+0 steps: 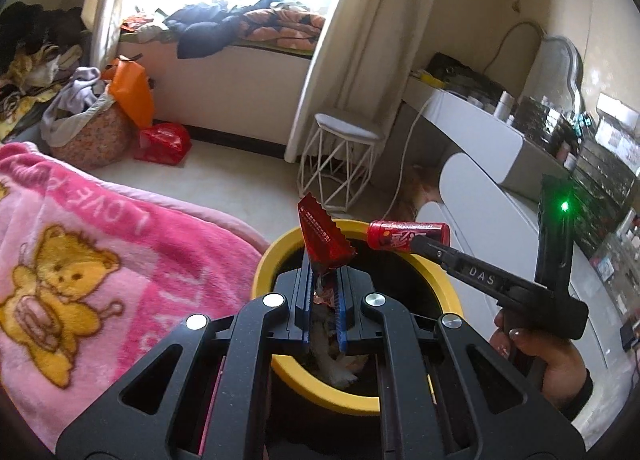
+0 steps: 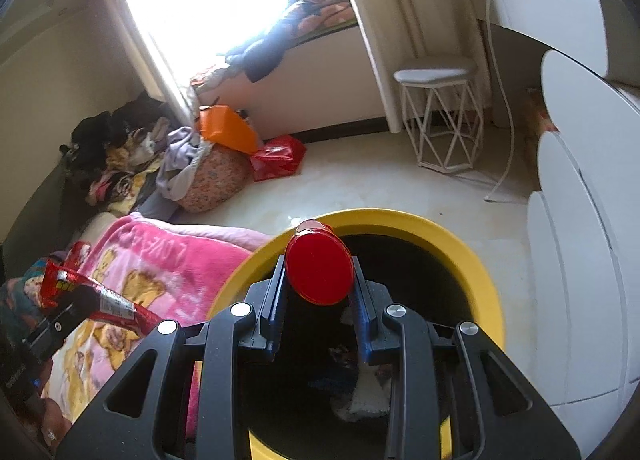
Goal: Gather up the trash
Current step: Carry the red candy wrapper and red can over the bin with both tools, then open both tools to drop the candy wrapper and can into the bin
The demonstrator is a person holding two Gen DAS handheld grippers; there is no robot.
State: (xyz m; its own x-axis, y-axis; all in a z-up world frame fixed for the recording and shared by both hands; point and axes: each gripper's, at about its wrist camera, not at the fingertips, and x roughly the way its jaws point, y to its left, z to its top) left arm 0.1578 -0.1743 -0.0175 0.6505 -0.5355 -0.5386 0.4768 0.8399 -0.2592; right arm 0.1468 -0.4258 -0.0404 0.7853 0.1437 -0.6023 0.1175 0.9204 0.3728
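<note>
Left hand-held gripper [image 1: 325,280]: clamped on a red wrapper [image 1: 322,238] over the bin.
Right hand-held gripper [image 2: 320,284]: gripped a red can [image 2: 319,274] (bottom facing the camera).
Yellow-rimmed bin [image 2: 400,220]: below both, right of the pink blanket [image 1: 100,240].

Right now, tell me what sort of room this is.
Most likely a lived-in bedroom. A pink bear-print blanket covers a bed, clothes are heaped on the window ledge, and a white dressing table with a mirror stands beside a small stool.
</note>
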